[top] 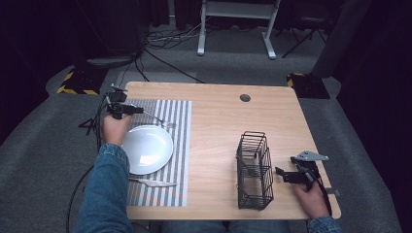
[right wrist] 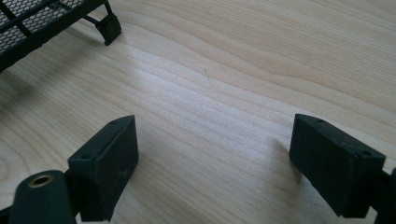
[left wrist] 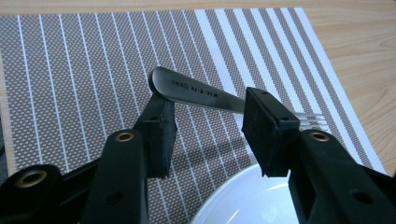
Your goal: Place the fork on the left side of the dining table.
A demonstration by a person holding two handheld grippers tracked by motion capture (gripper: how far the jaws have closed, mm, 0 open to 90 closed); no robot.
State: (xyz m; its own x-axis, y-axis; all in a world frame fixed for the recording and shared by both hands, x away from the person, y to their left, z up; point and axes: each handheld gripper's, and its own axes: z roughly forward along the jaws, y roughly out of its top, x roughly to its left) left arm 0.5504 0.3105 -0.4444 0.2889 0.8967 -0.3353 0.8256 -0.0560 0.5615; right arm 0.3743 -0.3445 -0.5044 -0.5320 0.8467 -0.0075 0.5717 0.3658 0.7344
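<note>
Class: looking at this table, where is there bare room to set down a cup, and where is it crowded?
Free: the bare wood between the placemat and the wire basket, and the strip behind the basket. Crowded: the placemat, carrying the plate, fork and knife.

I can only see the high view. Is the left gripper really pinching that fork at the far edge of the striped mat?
Observer: It doesn't look so. The left gripper has its jaws apart, and the fork handle runs across the gap.
Operator: Any writing on the fork?
Observer: A small stamp on the handle, too fine to read.
Operator: And the right gripper?
Observer: The right gripper is wide open above the bare table, with a foot of the wire basket just ahead.
</note>
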